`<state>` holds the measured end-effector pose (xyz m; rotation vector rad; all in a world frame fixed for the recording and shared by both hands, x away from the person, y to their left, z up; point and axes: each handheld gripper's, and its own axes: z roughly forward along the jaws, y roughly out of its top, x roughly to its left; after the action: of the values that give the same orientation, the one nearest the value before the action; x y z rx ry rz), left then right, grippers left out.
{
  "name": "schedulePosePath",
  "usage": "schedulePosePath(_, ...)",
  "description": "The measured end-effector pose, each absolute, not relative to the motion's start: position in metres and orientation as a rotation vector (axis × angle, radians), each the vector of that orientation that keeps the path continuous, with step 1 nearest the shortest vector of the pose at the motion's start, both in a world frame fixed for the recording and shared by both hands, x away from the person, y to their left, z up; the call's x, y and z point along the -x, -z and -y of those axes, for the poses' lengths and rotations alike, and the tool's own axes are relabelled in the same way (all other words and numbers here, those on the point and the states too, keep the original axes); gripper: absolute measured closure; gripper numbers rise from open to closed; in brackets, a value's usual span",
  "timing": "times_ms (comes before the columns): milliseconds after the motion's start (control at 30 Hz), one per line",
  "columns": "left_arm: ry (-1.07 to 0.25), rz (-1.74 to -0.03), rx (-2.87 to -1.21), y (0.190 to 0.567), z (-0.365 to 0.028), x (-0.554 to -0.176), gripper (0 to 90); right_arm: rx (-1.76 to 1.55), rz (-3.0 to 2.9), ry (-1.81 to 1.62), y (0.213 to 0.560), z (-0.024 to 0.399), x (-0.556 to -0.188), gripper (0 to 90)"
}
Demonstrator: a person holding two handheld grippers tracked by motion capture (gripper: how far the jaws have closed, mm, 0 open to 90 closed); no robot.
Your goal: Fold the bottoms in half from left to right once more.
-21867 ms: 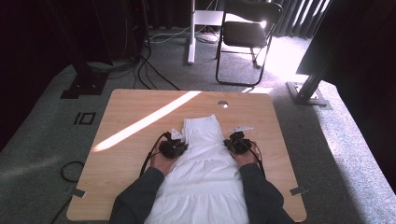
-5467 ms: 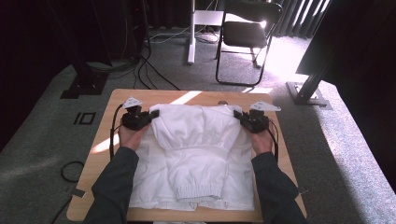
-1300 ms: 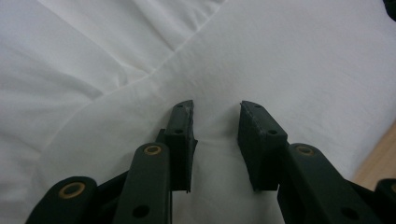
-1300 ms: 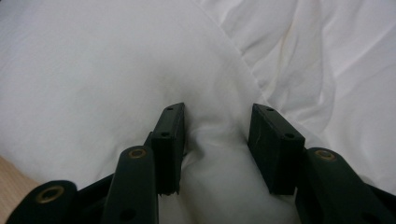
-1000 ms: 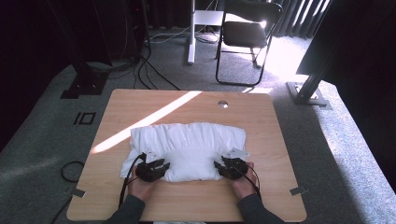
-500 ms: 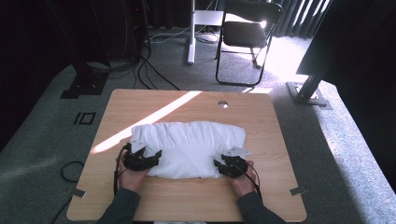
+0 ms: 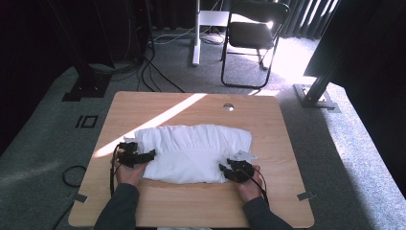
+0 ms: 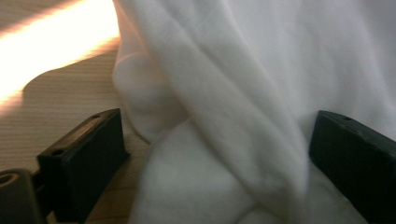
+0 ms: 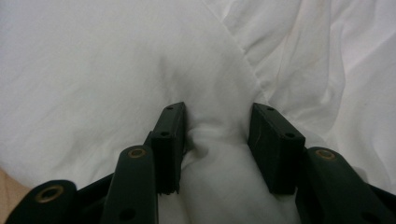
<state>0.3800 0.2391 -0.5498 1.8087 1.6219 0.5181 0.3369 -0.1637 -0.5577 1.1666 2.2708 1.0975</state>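
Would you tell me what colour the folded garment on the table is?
Plain white, no pattern; the garment shows best in the high view.

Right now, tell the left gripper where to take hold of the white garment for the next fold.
Grip the white garment at its bunched left end, coming from the left side: the thick folds there already lie between the left gripper, whose jaws have just opened wide.

Garment [image 8: 261, 93] folds blurred, frame-cropped

place: studio-like lab | cues: black curtains [image 7: 43, 28], floor cables [image 7: 158, 72], stand bases [image 7: 88, 88], folding chair [image 7: 251, 40]
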Motion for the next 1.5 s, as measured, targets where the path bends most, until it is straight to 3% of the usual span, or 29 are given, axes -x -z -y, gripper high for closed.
schedulePosePath(267, -0.554, -1.618, -1.9, 0.549, -0.236, -0.375, 3.8, -1.169, -2.265, -1.102, 0.558, 0.164, -0.336, 55.1)
schedulePosePath(400, -0.571, -1.602, -1.935, 0.547, -0.233, -0.37, 10.9, -1.169, -2.263, -1.104, 0.558, 0.164, -0.336, 55.0)
schedulePosePath(500, -0.573, -1.554, -1.97, 0.545, -0.227, -0.367, 26.5, -1.169, -2.263, -1.105, 0.558, 0.164, -0.336, 55.0)
schedulePosePath(633, -0.49, -1.461, -1.993, 0.542, -0.221, -0.363, 67.8, -1.169, -2.262, -1.104, 0.558, 0.164, -0.336, 54.8)
schedulePosePath(700, -0.468, -1.452, -1.98, 0.543, -0.221, -0.362, 78.2, -1.168, -2.261, -1.097, 0.558, 0.163, -0.335, 54.5)
schedulePosePath(867, -0.338, -1.459, -1.897, 0.543, -0.233, -0.365, 81.3, -1.179, -2.266, -1.071, 0.55, 0.163, -0.335, 50.4)
schedulePosePath(1133, -0.224, -1.363, -1.696, 0.516, -0.249, -0.357, 82.0, -1.039, -2.221, -1.185, 0.501, 0.136, -0.347, 47.4)
schedulePosePath(1500, -0.174, -1.078, -1.611, 0.438, -0.226, -0.359, 82.7, -1.065, -2.385, -1.017, 0.538, 0.08, -0.386, 45.8)
